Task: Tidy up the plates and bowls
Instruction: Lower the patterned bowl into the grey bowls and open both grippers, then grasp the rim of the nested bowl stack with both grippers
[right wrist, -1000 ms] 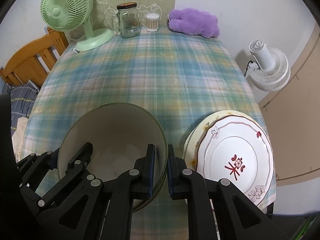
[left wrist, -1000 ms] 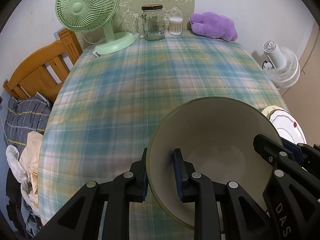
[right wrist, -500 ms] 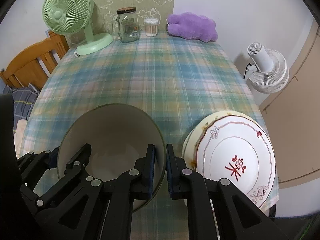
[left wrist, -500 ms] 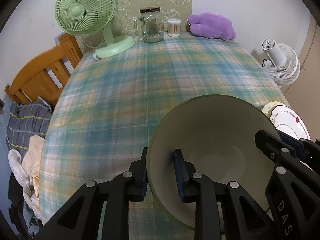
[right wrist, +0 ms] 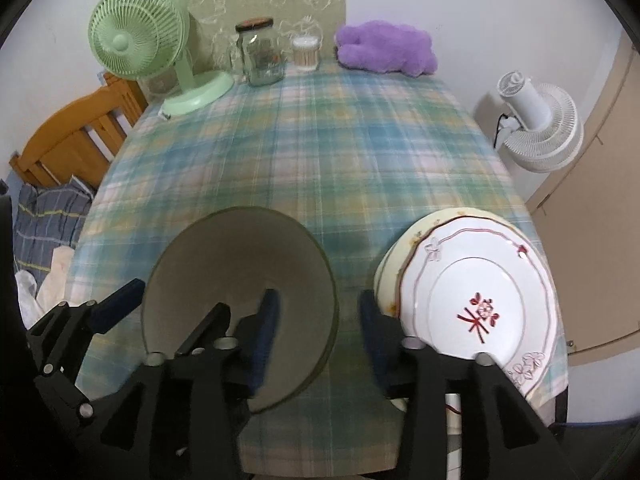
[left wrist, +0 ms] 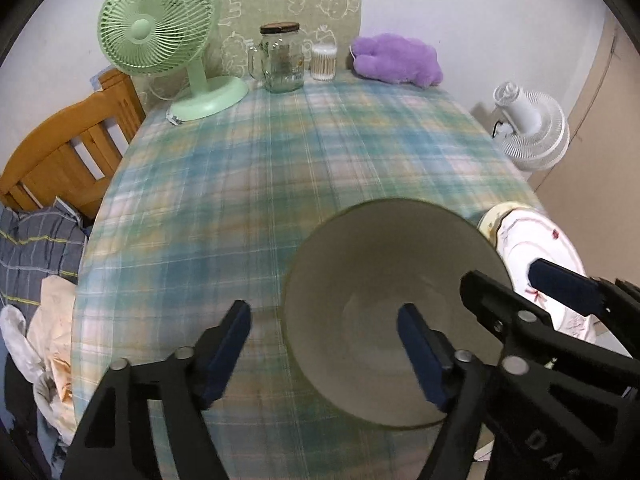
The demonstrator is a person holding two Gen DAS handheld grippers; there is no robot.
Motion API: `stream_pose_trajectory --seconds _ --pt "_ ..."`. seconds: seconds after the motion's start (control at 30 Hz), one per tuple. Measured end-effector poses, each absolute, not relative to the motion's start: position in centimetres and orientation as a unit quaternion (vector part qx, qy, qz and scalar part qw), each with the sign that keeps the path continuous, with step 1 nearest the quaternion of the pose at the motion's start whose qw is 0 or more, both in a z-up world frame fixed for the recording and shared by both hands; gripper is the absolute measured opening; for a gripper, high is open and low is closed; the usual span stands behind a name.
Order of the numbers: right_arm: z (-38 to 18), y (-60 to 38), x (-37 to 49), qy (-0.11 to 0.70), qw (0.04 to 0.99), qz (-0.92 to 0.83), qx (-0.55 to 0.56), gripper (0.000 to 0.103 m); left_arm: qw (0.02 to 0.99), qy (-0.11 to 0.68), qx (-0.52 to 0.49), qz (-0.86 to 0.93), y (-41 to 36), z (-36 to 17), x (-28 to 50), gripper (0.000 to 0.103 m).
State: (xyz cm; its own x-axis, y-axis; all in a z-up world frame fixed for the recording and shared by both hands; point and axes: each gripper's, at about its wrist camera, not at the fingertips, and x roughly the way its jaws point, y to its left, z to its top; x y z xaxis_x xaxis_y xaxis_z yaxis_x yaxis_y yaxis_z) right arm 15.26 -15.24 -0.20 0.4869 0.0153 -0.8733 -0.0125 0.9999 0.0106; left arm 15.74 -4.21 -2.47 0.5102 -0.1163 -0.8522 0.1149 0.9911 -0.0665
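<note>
Both my left fingers point(left wrist: 324, 334) and right fingers point(right wrist: 316, 314) stood spread wide, each pair straddling the rim of the bowl point(right wrist: 240, 300) without gripping it. The bowl sat on the checked surface point(right wrist: 304, 160), just beside the two stacked plates point(right wrist: 476, 304). I judged the plates sorted and the bowl set down; whether anything remained I couldn't tell.

- The bowl point(right wrist: 240, 276) sits on the near part of the desk point(right wrist: 320, 160), left of the stacked plates point(right wrist: 472, 300).
- At the far edge stand the fan point(right wrist: 140, 48), the jar point(right wrist: 260, 54) and the plush toy point(right wrist: 384, 50), from left to right.
</note>
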Motion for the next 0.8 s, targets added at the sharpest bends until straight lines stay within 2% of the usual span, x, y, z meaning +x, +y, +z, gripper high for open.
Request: stream_pose_trajectory --seconds 0.13,0.43,0.8 --pt "0.9 -15.6 14.7 0.495 0.869 0.003 0.007 0.065 0.873 0.484 -0.011 -0.069 -3.6 -2.0 15.6 0.088" --pt "0.0 -17.6 15.4 0.509 0.859 0.01 0.043 0.066 0.865 0.496 -0.019 -0.076 -4.8 -2.7 16.0 0.089" --pt "-3.6 -19.0 18.5 0.559 0.821 0.069 0.09 0.065 0.844 0.535 -0.01 -0.022 -5.4 -4.5 17.5 0.089"
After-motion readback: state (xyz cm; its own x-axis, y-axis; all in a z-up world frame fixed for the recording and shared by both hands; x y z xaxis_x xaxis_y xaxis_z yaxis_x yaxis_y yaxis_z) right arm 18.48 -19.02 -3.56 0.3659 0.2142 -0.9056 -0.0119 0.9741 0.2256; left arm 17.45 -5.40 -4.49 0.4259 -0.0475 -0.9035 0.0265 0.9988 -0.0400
